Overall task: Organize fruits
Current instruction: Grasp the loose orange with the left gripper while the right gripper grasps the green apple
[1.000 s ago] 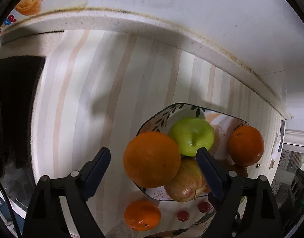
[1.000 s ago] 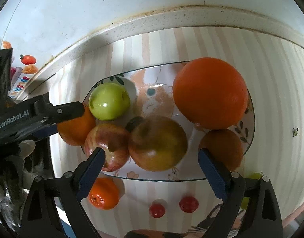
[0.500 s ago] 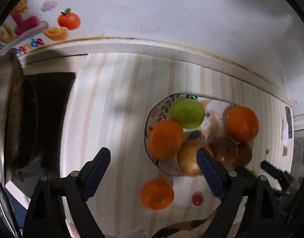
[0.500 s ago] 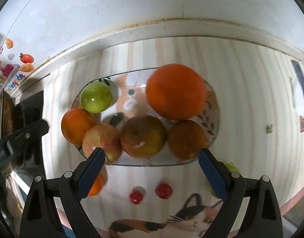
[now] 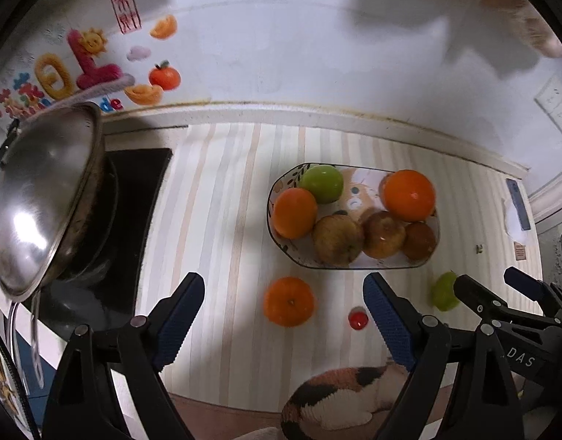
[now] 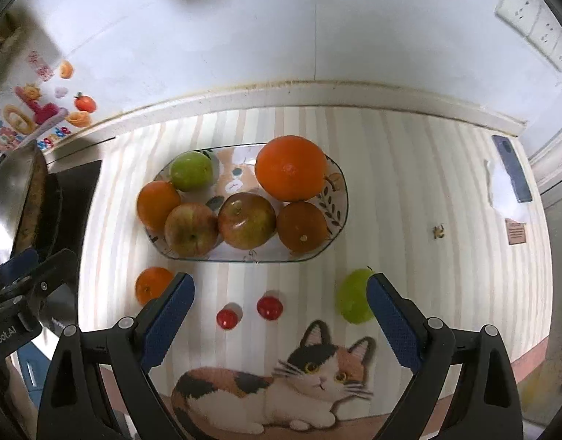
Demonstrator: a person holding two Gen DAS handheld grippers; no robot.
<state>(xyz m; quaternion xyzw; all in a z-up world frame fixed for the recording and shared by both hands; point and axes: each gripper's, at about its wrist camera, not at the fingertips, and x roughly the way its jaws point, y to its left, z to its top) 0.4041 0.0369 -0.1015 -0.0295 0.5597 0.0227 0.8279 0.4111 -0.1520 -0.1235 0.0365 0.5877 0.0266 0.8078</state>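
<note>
Both grippers hang above the near edge of the counter with their blue-padded jaws spread wide and nothing between them. The left gripper (image 5: 283, 311) sits over a small orange (image 5: 288, 301) lying loose on the striped mat (image 5: 215, 201). The right gripper (image 6: 281, 306) frames two small red fruits (image 6: 269, 307) that lie side by side on the mat, apart from each other, with a green fruit (image 6: 354, 300) just beside its right-hand finger.

Beyond the jaws stands the patterned oval plate (image 6: 334, 198), well loaded. A green apple (image 6: 191, 171) sits at its far left, a large orange (image 6: 290, 168) at the far right. Along the near side run an orange (image 6: 157, 205) at the left rim, two reddish apples (image 6: 191, 229) touching one another, and a darker orange (image 6: 303, 226) at the right end.

The mat carries a calico cat picture (image 6: 277, 388) at its near edge. To the left a steel pot lid (image 5: 39, 201) leans tilted over a dark stove top (image 5: 134, 198). Colourful stickers (image 5: 79, 69) dot the white wall (image 6: 226, 36) behind, and a phone (image 6: 512, 168) lies at the far right of the counter.
</note>
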